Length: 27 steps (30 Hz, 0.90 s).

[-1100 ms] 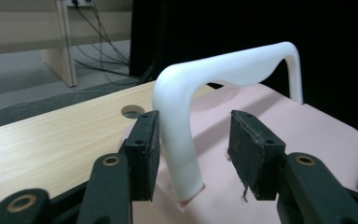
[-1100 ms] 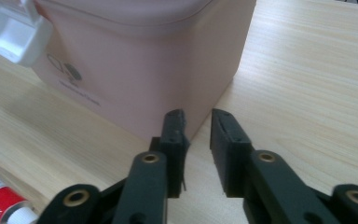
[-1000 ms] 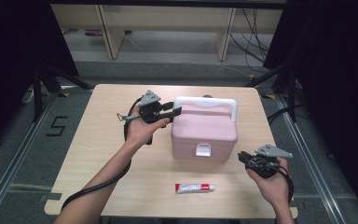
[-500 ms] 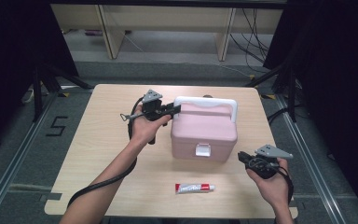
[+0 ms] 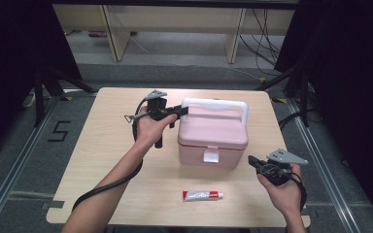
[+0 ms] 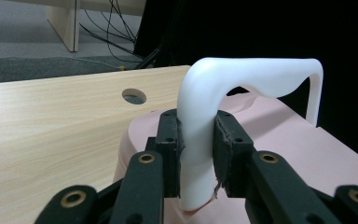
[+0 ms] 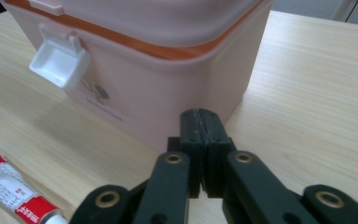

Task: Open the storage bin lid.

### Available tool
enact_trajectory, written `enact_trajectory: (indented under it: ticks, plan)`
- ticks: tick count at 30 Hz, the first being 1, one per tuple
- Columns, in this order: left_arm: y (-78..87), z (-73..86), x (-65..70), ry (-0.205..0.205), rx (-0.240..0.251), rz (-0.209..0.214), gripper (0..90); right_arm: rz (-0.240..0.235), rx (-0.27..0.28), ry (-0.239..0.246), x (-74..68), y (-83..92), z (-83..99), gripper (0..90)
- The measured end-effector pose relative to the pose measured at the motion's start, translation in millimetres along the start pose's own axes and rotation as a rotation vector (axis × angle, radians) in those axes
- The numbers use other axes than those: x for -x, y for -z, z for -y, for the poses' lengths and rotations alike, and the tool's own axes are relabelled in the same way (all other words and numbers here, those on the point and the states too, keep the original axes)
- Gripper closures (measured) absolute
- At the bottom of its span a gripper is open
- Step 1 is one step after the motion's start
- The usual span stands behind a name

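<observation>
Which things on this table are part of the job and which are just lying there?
In the job:
- pink plastic box
- its white carry handle, clamped by the left tool

Lying about:
- red-and-white tube
- right tool, shut on nothing beside the box

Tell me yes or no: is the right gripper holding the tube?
No: the right gripper is shut on nothing beside the pink box, while the tube lies apart on the table.
</observation>
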<state>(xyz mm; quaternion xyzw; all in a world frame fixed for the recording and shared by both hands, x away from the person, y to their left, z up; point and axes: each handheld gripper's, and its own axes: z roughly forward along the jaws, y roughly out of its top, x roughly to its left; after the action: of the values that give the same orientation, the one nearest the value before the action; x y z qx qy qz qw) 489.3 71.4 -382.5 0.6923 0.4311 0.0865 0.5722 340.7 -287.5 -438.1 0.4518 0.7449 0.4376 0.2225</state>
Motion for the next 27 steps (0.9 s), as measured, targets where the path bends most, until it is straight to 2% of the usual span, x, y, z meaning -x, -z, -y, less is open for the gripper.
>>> enact_trajectory:
  ticks: [2,3,4,5,6,8,9,10,12,14,16,17,18,20,21,22,25,27]
  plan:
    - [0.2,-2.2,-0.2,0.006,-0.005,-0.001,73.1,0.016,0.018,0.019,0.7,1.1,-1.6,90.0]
    - [-0.1,-3.1,-0.4,0.015,-0.006,0.0,73.1,0.003,0.022,-0.028,-2.8,1.3,-2.3,90.0]
    - [-0.2,-4.0,-0.6,0.022,-0.008,-0.001,73.0,0.012,0.031,0.007,-0.6,2.7,-4.6,90.0]
    - [-0.4,-4.8,-0.9,0.025,-0.01,0.002,73.0,-0.011,0.05,-0.011,-1.1,1.8,-5.7,90.0]
    - [-0.6,-5.7,-0.6,0.029,-0.012,0.002,73.1,0.005,0.035,-0.004,-1.8,4.0,-7.9,90.0]
    - [-0.8,-6.8,-0.5,0.033,-0.015,-0.001,73.1,0.002,0.051,-0.015,-3.7,4.4,-11.5,90.0]
    - [-0.7,-7.5,-0.8,0.034,-0.021,-0.002,73.1,0.012,0.065,0.015,-1.9,4.1,-13.0,90.0]
    - [-1.1,-8.1,-1.0,0.039,-0.019,0.0,73.1,-0.006,0.062,0.001,-3.2,3.6,-14.6,90.0]
    - [-1.4,-8.9,-1.5,0.044,-0.02,0.004,73.1,-0.008,0.073,-0.012,-5.6,2.3,-17.4,90.0]
    - [-1.1,-9.9,-1.2,0.047,-0.027,-0.004,73.1,-0.003,0.082,0.017,-4.3,0.6,-20.3,90.0]
    - [-1.2,-10.3,-1.2,0.048,-0.028,-0.001,73.1,-0.009,0.081,-0.011,-6.0,-1.1,-22.5,90.0]
    - [-1.2,-10.5,-1.3,0.048,-0.03,-0.001,73.1,0.003,0.078,0.016,-3.9,-1.8,-23.5,90.0]
    - [-1.3,-10.5,-1.7,0.05,-0.028,0.005,73.1,-0.007,0.076,-0.011,-5.6,-3.2,-23.6,90.0]
    - [-1.2,-10.7,-2.1,0.054,-0.033,0.008,73.1,-0.009,0.084,-0.01,-5.0,-4.9,-25.1,90.0]
    - [-1.4,-10.7,-2.1,0.053,-0.035,0.008,73.1,0.008,0.082,0.01,-4.0,-5.2,-25.5,90.0]
    - [-1.4,-10.7,-2.0,0.053,-0.035,0.007,73.1,-0.002,0.072,-0.031,-7.3,-5.2,-25.5,90.0]
    - [-1.3,-10.5,-2.0,0.053,-0.037,0.008,73.0,0.006,0.096,-0.002,-6.2,-6.3,-27.2,90.0]
    - [-0.4,-10.0,-2.8,0.039,-0.031,0.019,72.7,0.01,0.115,0.01,-5.7,-7.7,-27.4,90.0]
